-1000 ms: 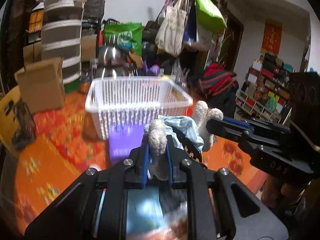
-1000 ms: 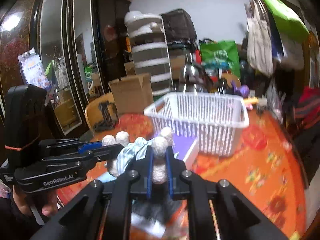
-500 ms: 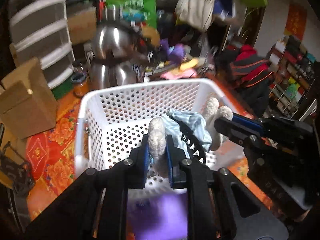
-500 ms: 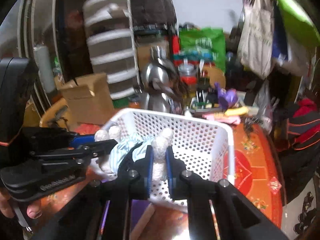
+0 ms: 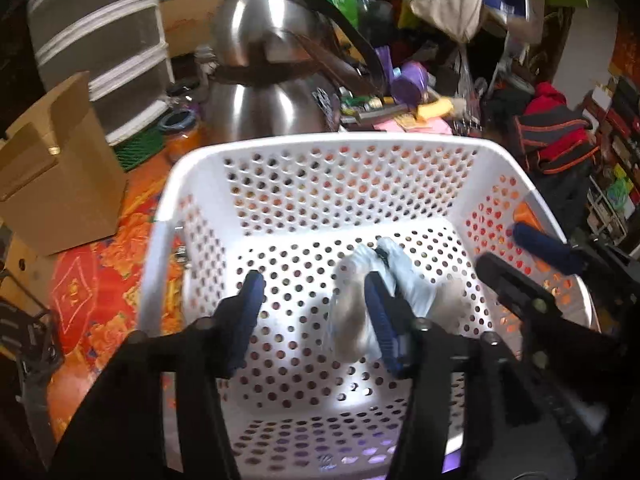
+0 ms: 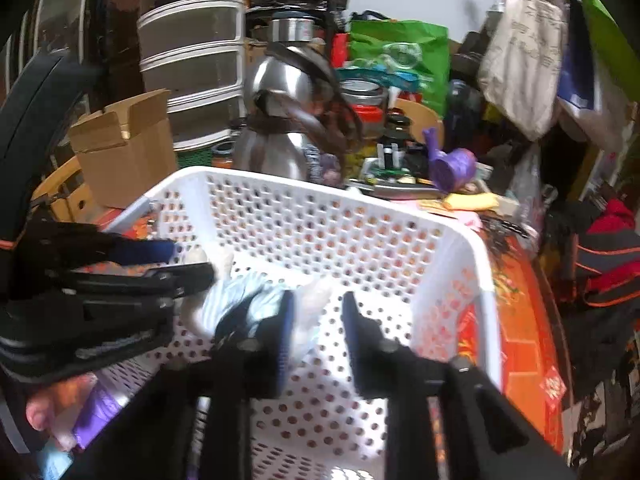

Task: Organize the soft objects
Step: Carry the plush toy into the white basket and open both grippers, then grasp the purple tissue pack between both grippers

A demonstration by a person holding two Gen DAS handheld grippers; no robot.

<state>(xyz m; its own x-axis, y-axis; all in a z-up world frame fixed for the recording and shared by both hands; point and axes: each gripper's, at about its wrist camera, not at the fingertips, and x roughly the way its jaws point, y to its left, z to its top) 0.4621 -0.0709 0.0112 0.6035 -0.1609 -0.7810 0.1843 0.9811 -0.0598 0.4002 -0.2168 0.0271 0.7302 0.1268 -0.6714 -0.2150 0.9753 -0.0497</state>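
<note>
The white basket (image 5: 168,216) filled both views where a second ago it had stood ahead of me on the orange cloth (image 5: 92,300). My left claw (image 5: 316,300) and right claw (image 6: 318,312), clamped on the plush toy (image 5: 360,312) half a second earlier, had sprung wide. The toy lay, or perhaps was still dropping (it blurred), on the basket floor between them. I judged this item placed; both claws were free for another.
</note>
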